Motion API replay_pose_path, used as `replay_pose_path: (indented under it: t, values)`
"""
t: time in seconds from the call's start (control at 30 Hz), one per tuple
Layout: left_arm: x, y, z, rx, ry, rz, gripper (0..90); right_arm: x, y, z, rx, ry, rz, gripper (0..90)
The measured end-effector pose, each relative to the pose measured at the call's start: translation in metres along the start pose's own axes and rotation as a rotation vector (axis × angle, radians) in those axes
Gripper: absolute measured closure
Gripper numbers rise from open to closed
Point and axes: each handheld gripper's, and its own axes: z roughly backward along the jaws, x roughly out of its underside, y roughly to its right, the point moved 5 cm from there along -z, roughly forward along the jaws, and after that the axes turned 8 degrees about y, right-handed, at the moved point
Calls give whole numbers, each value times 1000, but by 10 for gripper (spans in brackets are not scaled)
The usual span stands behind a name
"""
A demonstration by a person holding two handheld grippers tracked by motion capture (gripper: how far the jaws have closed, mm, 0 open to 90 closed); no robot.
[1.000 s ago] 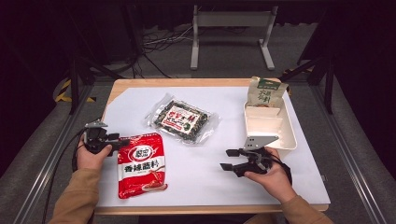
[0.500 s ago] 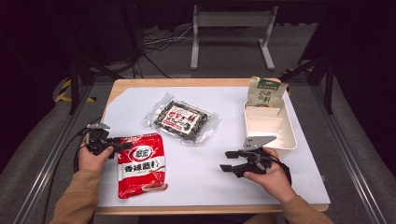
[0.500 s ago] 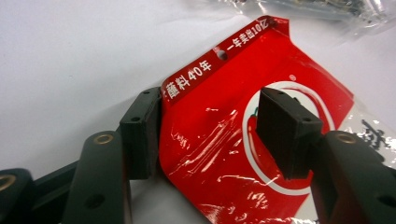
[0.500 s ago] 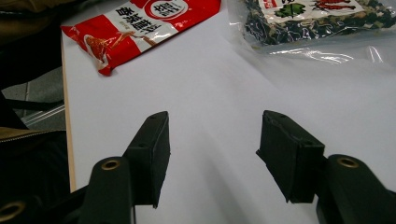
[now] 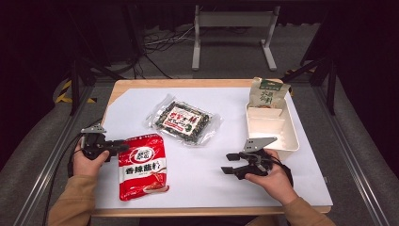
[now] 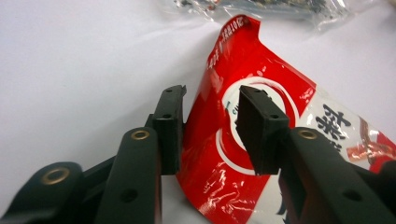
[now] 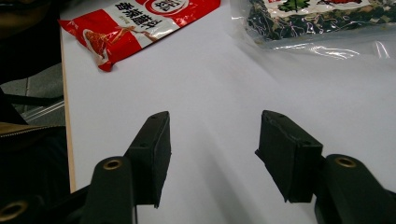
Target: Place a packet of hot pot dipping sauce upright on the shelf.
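— Two packets lie in front of us, and the left gripper (image 5: 110, 147) has closed in on the red snack packet (image 5: 142, 165) since half a second ago: back then it sat just off the packet's left edge, and now its tips overlap the upper left corner.

— So are we holding the packet yet?

— Not quite, we judge. In the left gripper view the jaws stand parted, one on each side of the raised red edge (image 6: 219, 88), with a gap showing beside each pad. The packet rests at the near left of the table (image 5: 211, 183), its corner curling upward between the jaws.

— And the right gripper (image 5: 230, 163)?

— We see no shift in it. It rests at the near right, jaws spread wide over bare white surface, pinching nothing. The dark seaweed packet (image 5: 184, 122) sits mid-table, and the white tray (image 5: 291, 136) lies at the far right with a green pouch (image 5: 268, 92) propped at its far end.

— What follows from that?

— We think the approach is done; squeezing on that lifted edge looks like the next step.
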Motion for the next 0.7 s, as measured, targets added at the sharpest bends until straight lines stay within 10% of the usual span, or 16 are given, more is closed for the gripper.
replay_pose_path:
  t: [0.47,0.7]
  values:
    - [8,1,-15,-69,-72,-61,597,1,-1,-2,-3,-6,7,434]
    - [10,0,-21,-122,-98,-93,727,1,0,-1,6,-7,15,448]
